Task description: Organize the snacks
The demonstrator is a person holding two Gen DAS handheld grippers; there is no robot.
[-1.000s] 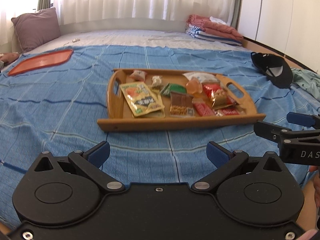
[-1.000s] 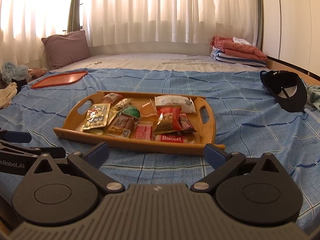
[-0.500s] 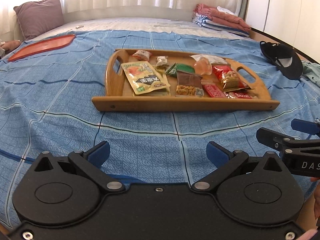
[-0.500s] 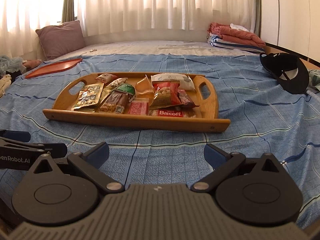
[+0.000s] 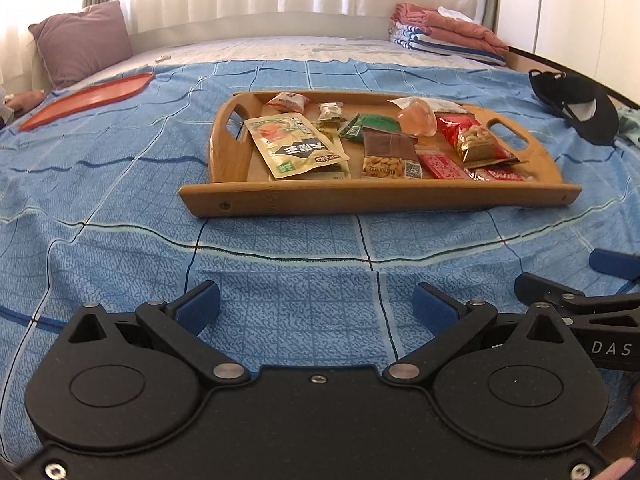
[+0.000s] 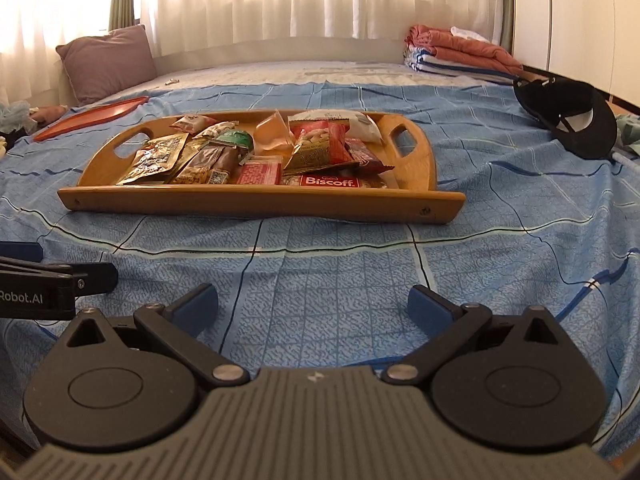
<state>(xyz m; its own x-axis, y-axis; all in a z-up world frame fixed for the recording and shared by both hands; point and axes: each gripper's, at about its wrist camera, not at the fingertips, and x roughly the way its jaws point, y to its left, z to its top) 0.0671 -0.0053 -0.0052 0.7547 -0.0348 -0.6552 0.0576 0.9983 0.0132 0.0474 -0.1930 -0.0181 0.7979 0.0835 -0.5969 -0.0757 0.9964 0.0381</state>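
Left gripper: I see it spread wide, nothing between the pads, low over the bed's near edge.
Right gripper: also spread and empty, level with the left one; each shows at the side of the other's view.
Tray: wooden, two cut-out handles, flat on the blue cover around mid-bed, well ahead of both grippers.
Snacks: all the ones I can see lie inside the tray. Big green pouch at the left end, brown nut pack in the middle, red nut bag toward the right, Biscoff pack against the near wall. Several overlap; the red nut bag leans on its neighbours.
Red tray: far left of the bed; its bottom is hidden from me, so I cannot tell what it carries.
Stage: my read is that this fits either a heap waiting to be sorted or packets already gathered. The views do not settle it.
Risk, overlap: a pinch on one packet may drag the one beneath, since edges are tucked under each other.
Risk, slick film: thin wrappers may slip out of the pads or crumple.
Risk, soft bed: pressing down could tilt the tray and slide packets to one end.
Risk, near wall: a low approach could knock the tray wall.
Risk, crowding: the grippers sit close and could collide over the tray.
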